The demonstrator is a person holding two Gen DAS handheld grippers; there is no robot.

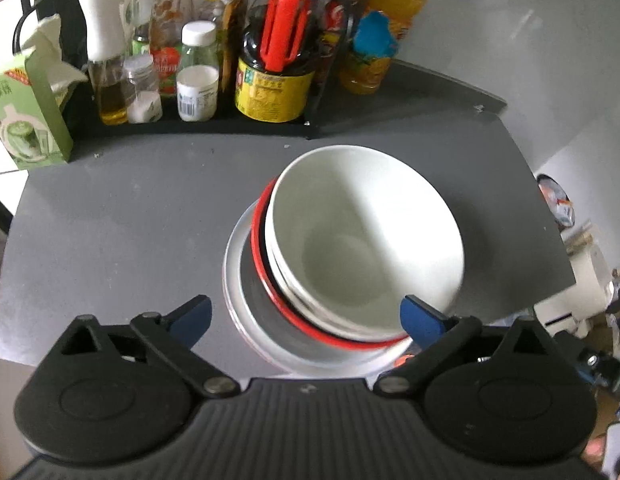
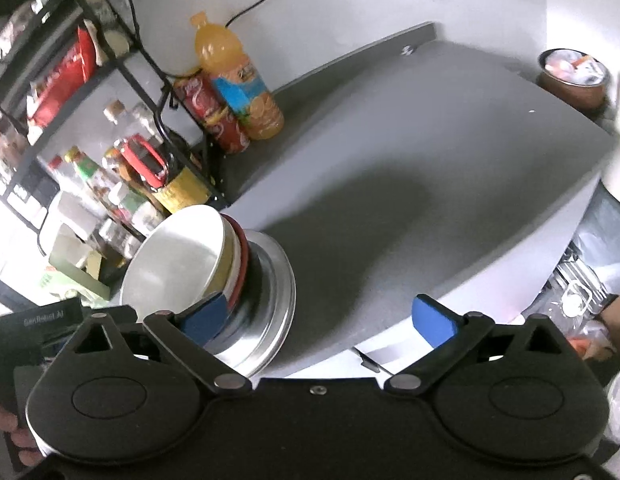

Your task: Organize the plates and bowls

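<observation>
The white bowl (image 1: 366, 236) tops the plates (image 1: 246, 304) stacked between the left gripper's (image 1: 306, 314) wide-spread jaws; the right gripper's (image 2: 330, 320) jaws gape, holding nothing.

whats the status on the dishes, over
Left hand-held gripper open, empty, at the stack. Right hand-held gripper open, empty. White bowl tops stack on silver plate. Nothing in the way.

The white bowl (image 1: 366, 236) appears glazed and glossy, like ceramic. A shiny red rim (image 1: 266, 276) is seen under it, probably plastic. The bottom plate (image 1: 246, 304) looks like brushed metal with a dull shine. The grey table (image 1: 130, 216) is matt and smooth. The gripper fingers (image 2: 434, 320) are covered with matt blue pads on black plastic.
</observation>
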